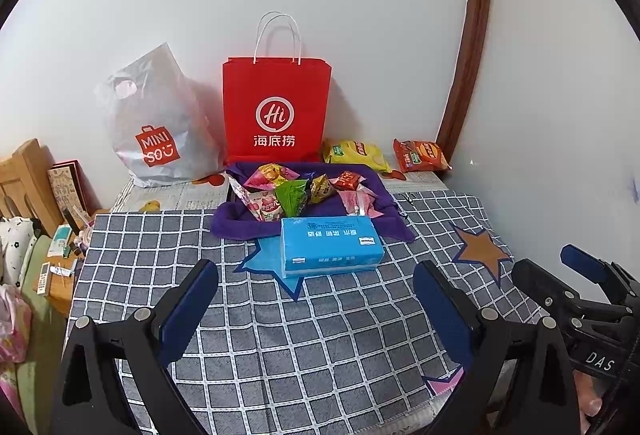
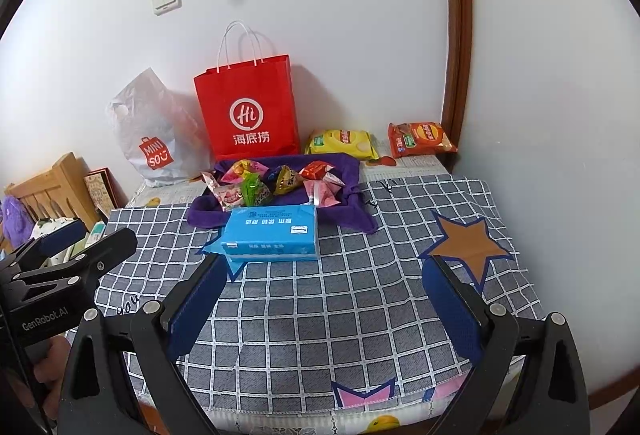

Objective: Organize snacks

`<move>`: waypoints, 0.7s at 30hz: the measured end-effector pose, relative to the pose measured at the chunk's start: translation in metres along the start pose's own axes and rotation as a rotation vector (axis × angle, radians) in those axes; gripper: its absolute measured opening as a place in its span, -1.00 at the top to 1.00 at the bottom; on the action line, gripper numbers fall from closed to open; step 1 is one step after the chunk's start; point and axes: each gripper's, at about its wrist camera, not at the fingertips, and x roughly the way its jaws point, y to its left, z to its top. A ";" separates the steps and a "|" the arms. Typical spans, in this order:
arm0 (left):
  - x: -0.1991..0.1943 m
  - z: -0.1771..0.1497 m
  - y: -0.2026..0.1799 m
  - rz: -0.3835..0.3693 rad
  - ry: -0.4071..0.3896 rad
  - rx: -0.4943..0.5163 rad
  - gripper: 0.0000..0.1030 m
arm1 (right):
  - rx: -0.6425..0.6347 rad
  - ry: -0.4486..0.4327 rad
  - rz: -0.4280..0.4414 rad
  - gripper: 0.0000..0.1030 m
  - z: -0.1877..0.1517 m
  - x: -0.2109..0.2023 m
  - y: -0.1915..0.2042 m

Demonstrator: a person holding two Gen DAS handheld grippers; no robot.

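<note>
Only the left wrist view shows a remote control [image 1: 43, 277] on the low stand left of the table [image 1: 280, 335]; only the right wrist view shows a purple plush [image 2: 14, 221] there. Small snack packets [image 1: 298, 191] lie heaped on a purple cloth [image 1: 376, 187] behind a blue tissue pack [image 1: 330, 245], whose long axis runs left-right. Left hand-held gripper [image 1: 316, 311] and right hand-held gripper [image 2: 324, 311] hover over the table, fingers spread apart, holding nothing.

A blue tissue pack [image 1: 330, 246] lies on the checked tablecloth [image 1: 280, 335].
</note>
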 end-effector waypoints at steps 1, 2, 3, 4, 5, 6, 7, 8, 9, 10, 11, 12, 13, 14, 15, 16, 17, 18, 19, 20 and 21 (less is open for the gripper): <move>0.000 0.000 0.000 -0.001 0.000 0.000 -0.91 | 0.001 0.000 0.000 -0.89 0.000 0.000 0.000; 0.000 0.000 0.000 -0.002 0.000 0.000 -0.91 | 0.001 -0.001 0.000 -0.89 0.000 -0.001 0.000; 0.000 0.000 0.000 -0.003 -0.001 -0.001 -0.91 | -0.001 -0.001 0.000 -0.89 0.000 0.000 0.000; 0.000 0.000 0.000 -0.003 -0.001 -0.001 -0.91 | 0.000 -0.002 0.000 -0.89 0.000 -0.001 -0.001; 0.000 0.000 0.000 -0.003 -0.001 0.000 -0.91 | 0.000 -0.002 -0.001 -0.89 0.000 -0.001 -0.001; 0.000 0.000 0.000 -0.003 -0.001 0.001 -0.91 | 0.002 -0.002 -0.001 -0.89 0.000 -0.001 -0.001; -0.001 0.000 0.000 -0.003 -0.001 0.001 -0.91 | 0.002 -0.001 -0.001 -0.89 0.000 -0.001 -0.001; -0.001 0.000 0.000 -0.003 -0.002 0.001 -0.91 | 0.002 -0.002 -0.002 -0.89 0.000 -0.001 -0.001; -0.001 0.000 0.000 -0.004 -0.002 0.001 -0.91 | 0.002 -0.002 -0.004 -0.89 0.000 -0.001 -0.001; -0.001 0.000 0.000 -0.004 -0.001 0.001 -0.91 | 0.002 -0.003 -0.004 -0.89 0.000 -0.001 -0.002; -0.001 0.000 -0.001 -0.002 -0.002 0.000 -0.91 | 0.002 -0.002 -0.002 -0.89 0.000 -0.001 -0.002; -0.001 0.000 -0.001 -0.002 -0.002 0.000 -0.91 | 0.002 -0.002 -0.002 -0.89 0.000 -0.001 -0.002; -0.001 0.000 0.000 -0.004 -0.001 0.001 -0.91 | 0.002 -0.004 -0.004 -0.89 0.000 -0.001 -0.002; -0.001 0.000 -0.001 -0.003 -0.002 0.001 -0.91 | 0.002 -0.005 -0.004 -0.89 0.000 -0.001 -0.002; -0.001 0.000 -0.001 -0.002 -0.002 -0.001 -0.91 | 0.002 -0.005 -0.004 -0.89 0.000 -0.002 -0.002; -0.001 0.000 0.000 -0.004 -0.002 0.000 -0.91 | 0.002 -0.005 -0.004 -0.89 0.000 -0.002 -0.002; -0.001 0.000 -0.001 -0.005 -0.002 0.001 -0.91 | 0.003 -0.006 -0.006 -0.89 0.000 -0.002 -0.002; -0.001 0.000 -0.001 -0.004 -0.003 0.001 -0.91 | 0.005 -0.007 -0.006 -0.89 -0.001 -0.003 -0.001; -0.002 0.000 -0.001 -0.003 -0.004 0.001 -0.91 | 0.005 -0.008 -0.004 -0.89 -0.001 -0.003 -0.001; -0.002 0.000 -0.002 -0.003 -0.005 0.001 -0.91 | 0.005 -0.009 -0.003 -0.89 -0.001 -0.003 -0.001; -0.002 0.000 -0.002 -0.004 -0.006 0.001 -0.91 | 0.004 -0.009 -0.003 -0.89 -0.001 -0.004 -0.001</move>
